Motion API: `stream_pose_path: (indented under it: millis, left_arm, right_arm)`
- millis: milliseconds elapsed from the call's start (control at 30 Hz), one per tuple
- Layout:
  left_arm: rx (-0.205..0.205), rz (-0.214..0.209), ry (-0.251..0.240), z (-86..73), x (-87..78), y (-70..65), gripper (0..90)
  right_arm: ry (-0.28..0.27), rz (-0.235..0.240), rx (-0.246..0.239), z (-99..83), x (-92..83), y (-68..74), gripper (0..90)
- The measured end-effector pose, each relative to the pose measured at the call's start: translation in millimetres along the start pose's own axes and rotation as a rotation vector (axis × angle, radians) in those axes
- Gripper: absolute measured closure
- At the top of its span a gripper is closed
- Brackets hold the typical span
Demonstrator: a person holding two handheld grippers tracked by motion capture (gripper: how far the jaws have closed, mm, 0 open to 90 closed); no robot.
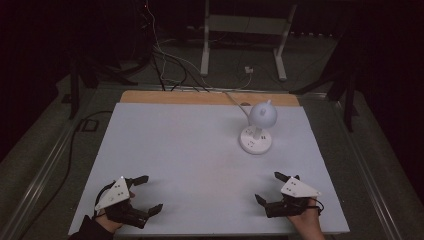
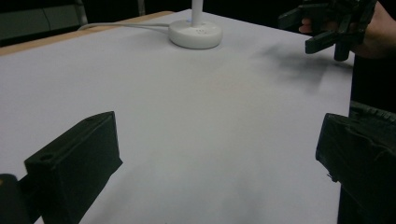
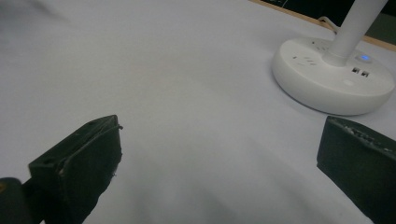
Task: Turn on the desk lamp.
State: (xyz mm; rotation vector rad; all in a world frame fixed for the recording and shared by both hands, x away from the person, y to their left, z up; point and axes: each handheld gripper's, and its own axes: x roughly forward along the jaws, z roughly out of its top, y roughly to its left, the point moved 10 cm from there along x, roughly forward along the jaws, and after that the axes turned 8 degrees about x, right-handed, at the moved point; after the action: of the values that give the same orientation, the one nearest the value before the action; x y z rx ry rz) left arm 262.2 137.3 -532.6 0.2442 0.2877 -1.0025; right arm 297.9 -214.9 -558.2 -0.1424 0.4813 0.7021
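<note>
Both grippers sit low by the near edge of the white surface (image 1: 200, 150), the left gripper (image 1: 147, 194) toward the near left corner and the right gripper (image 1: 269, 187) toward the near right corner, each with its fingers spread wide and nothing between them. Well apart from both, toward the far right of the surface, a white desk lamp (image 1: 258, 127) stands upright on its round base (a small blue light glows on that base in the right gripper view), its cord (image 1: 235, 100) trailing off over the far wooden edge (image 1: 175, 97).
</note>
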Motion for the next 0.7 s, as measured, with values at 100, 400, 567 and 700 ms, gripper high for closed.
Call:
stream_pose_path:
  millis: [100,400,567,700]
  left_arm:
    - [-0.01,0.003,-0.003,-0.3,-0.1,1.4,0.4]
    - [-0.007,0.002,-0.016,1.4,-1.3,1.0,0.4]
    - [-0.015,-0.002,-0.019,1.7,-0.9,1.1,0.4]
    - [-0.014,-0.005,-0.02,1.9,-0.5,0.3,0.4]
  right_arm:
    - [0.013,-0.015,-0.003,-1.1,0.3,-2.9,0.8]
    - [0.027,0.003,-0.004,-1.7,0.7,0.9,0.0]
    - [0.047,0.022,-0.017,-3.0,2.4,5.5,0.0]
    - [0.063,0.055,0.001,-4.6,3.3,8.9,0.0]
